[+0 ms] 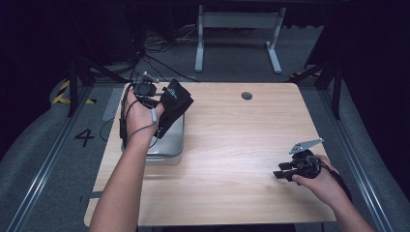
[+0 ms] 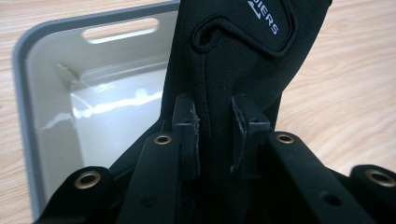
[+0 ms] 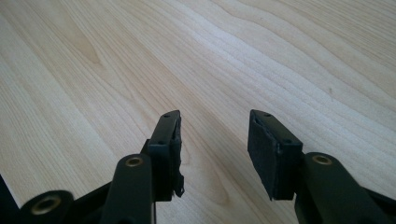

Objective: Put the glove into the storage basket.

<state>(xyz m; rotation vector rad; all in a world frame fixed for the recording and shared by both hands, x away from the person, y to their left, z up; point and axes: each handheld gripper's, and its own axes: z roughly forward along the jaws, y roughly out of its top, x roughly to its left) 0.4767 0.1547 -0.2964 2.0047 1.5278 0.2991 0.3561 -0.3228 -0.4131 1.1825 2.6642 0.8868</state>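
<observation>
Glove (image 1: 175,104) hangs clamped in the left gripper (image 2: 215,140) fingers above the bin (image 1: 171,147), probably awaiting release inside; right gripper (image 1: 286,173) fingers spread, idle.

black glove (image 2: 233,60), hanging over grey bin (image 2: 28,93)

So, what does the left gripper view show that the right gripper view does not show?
The left gripper view: the left gripper shut on a black glove with white lettering, held above a grey bin with a handle slot in its far wall.

The right gripper view: the right gripper with its jaws apart and nothing between them, over bare wood.

Both share: the light wooden table, and a pair of black jaws rising from the bottom edge.
</observation>
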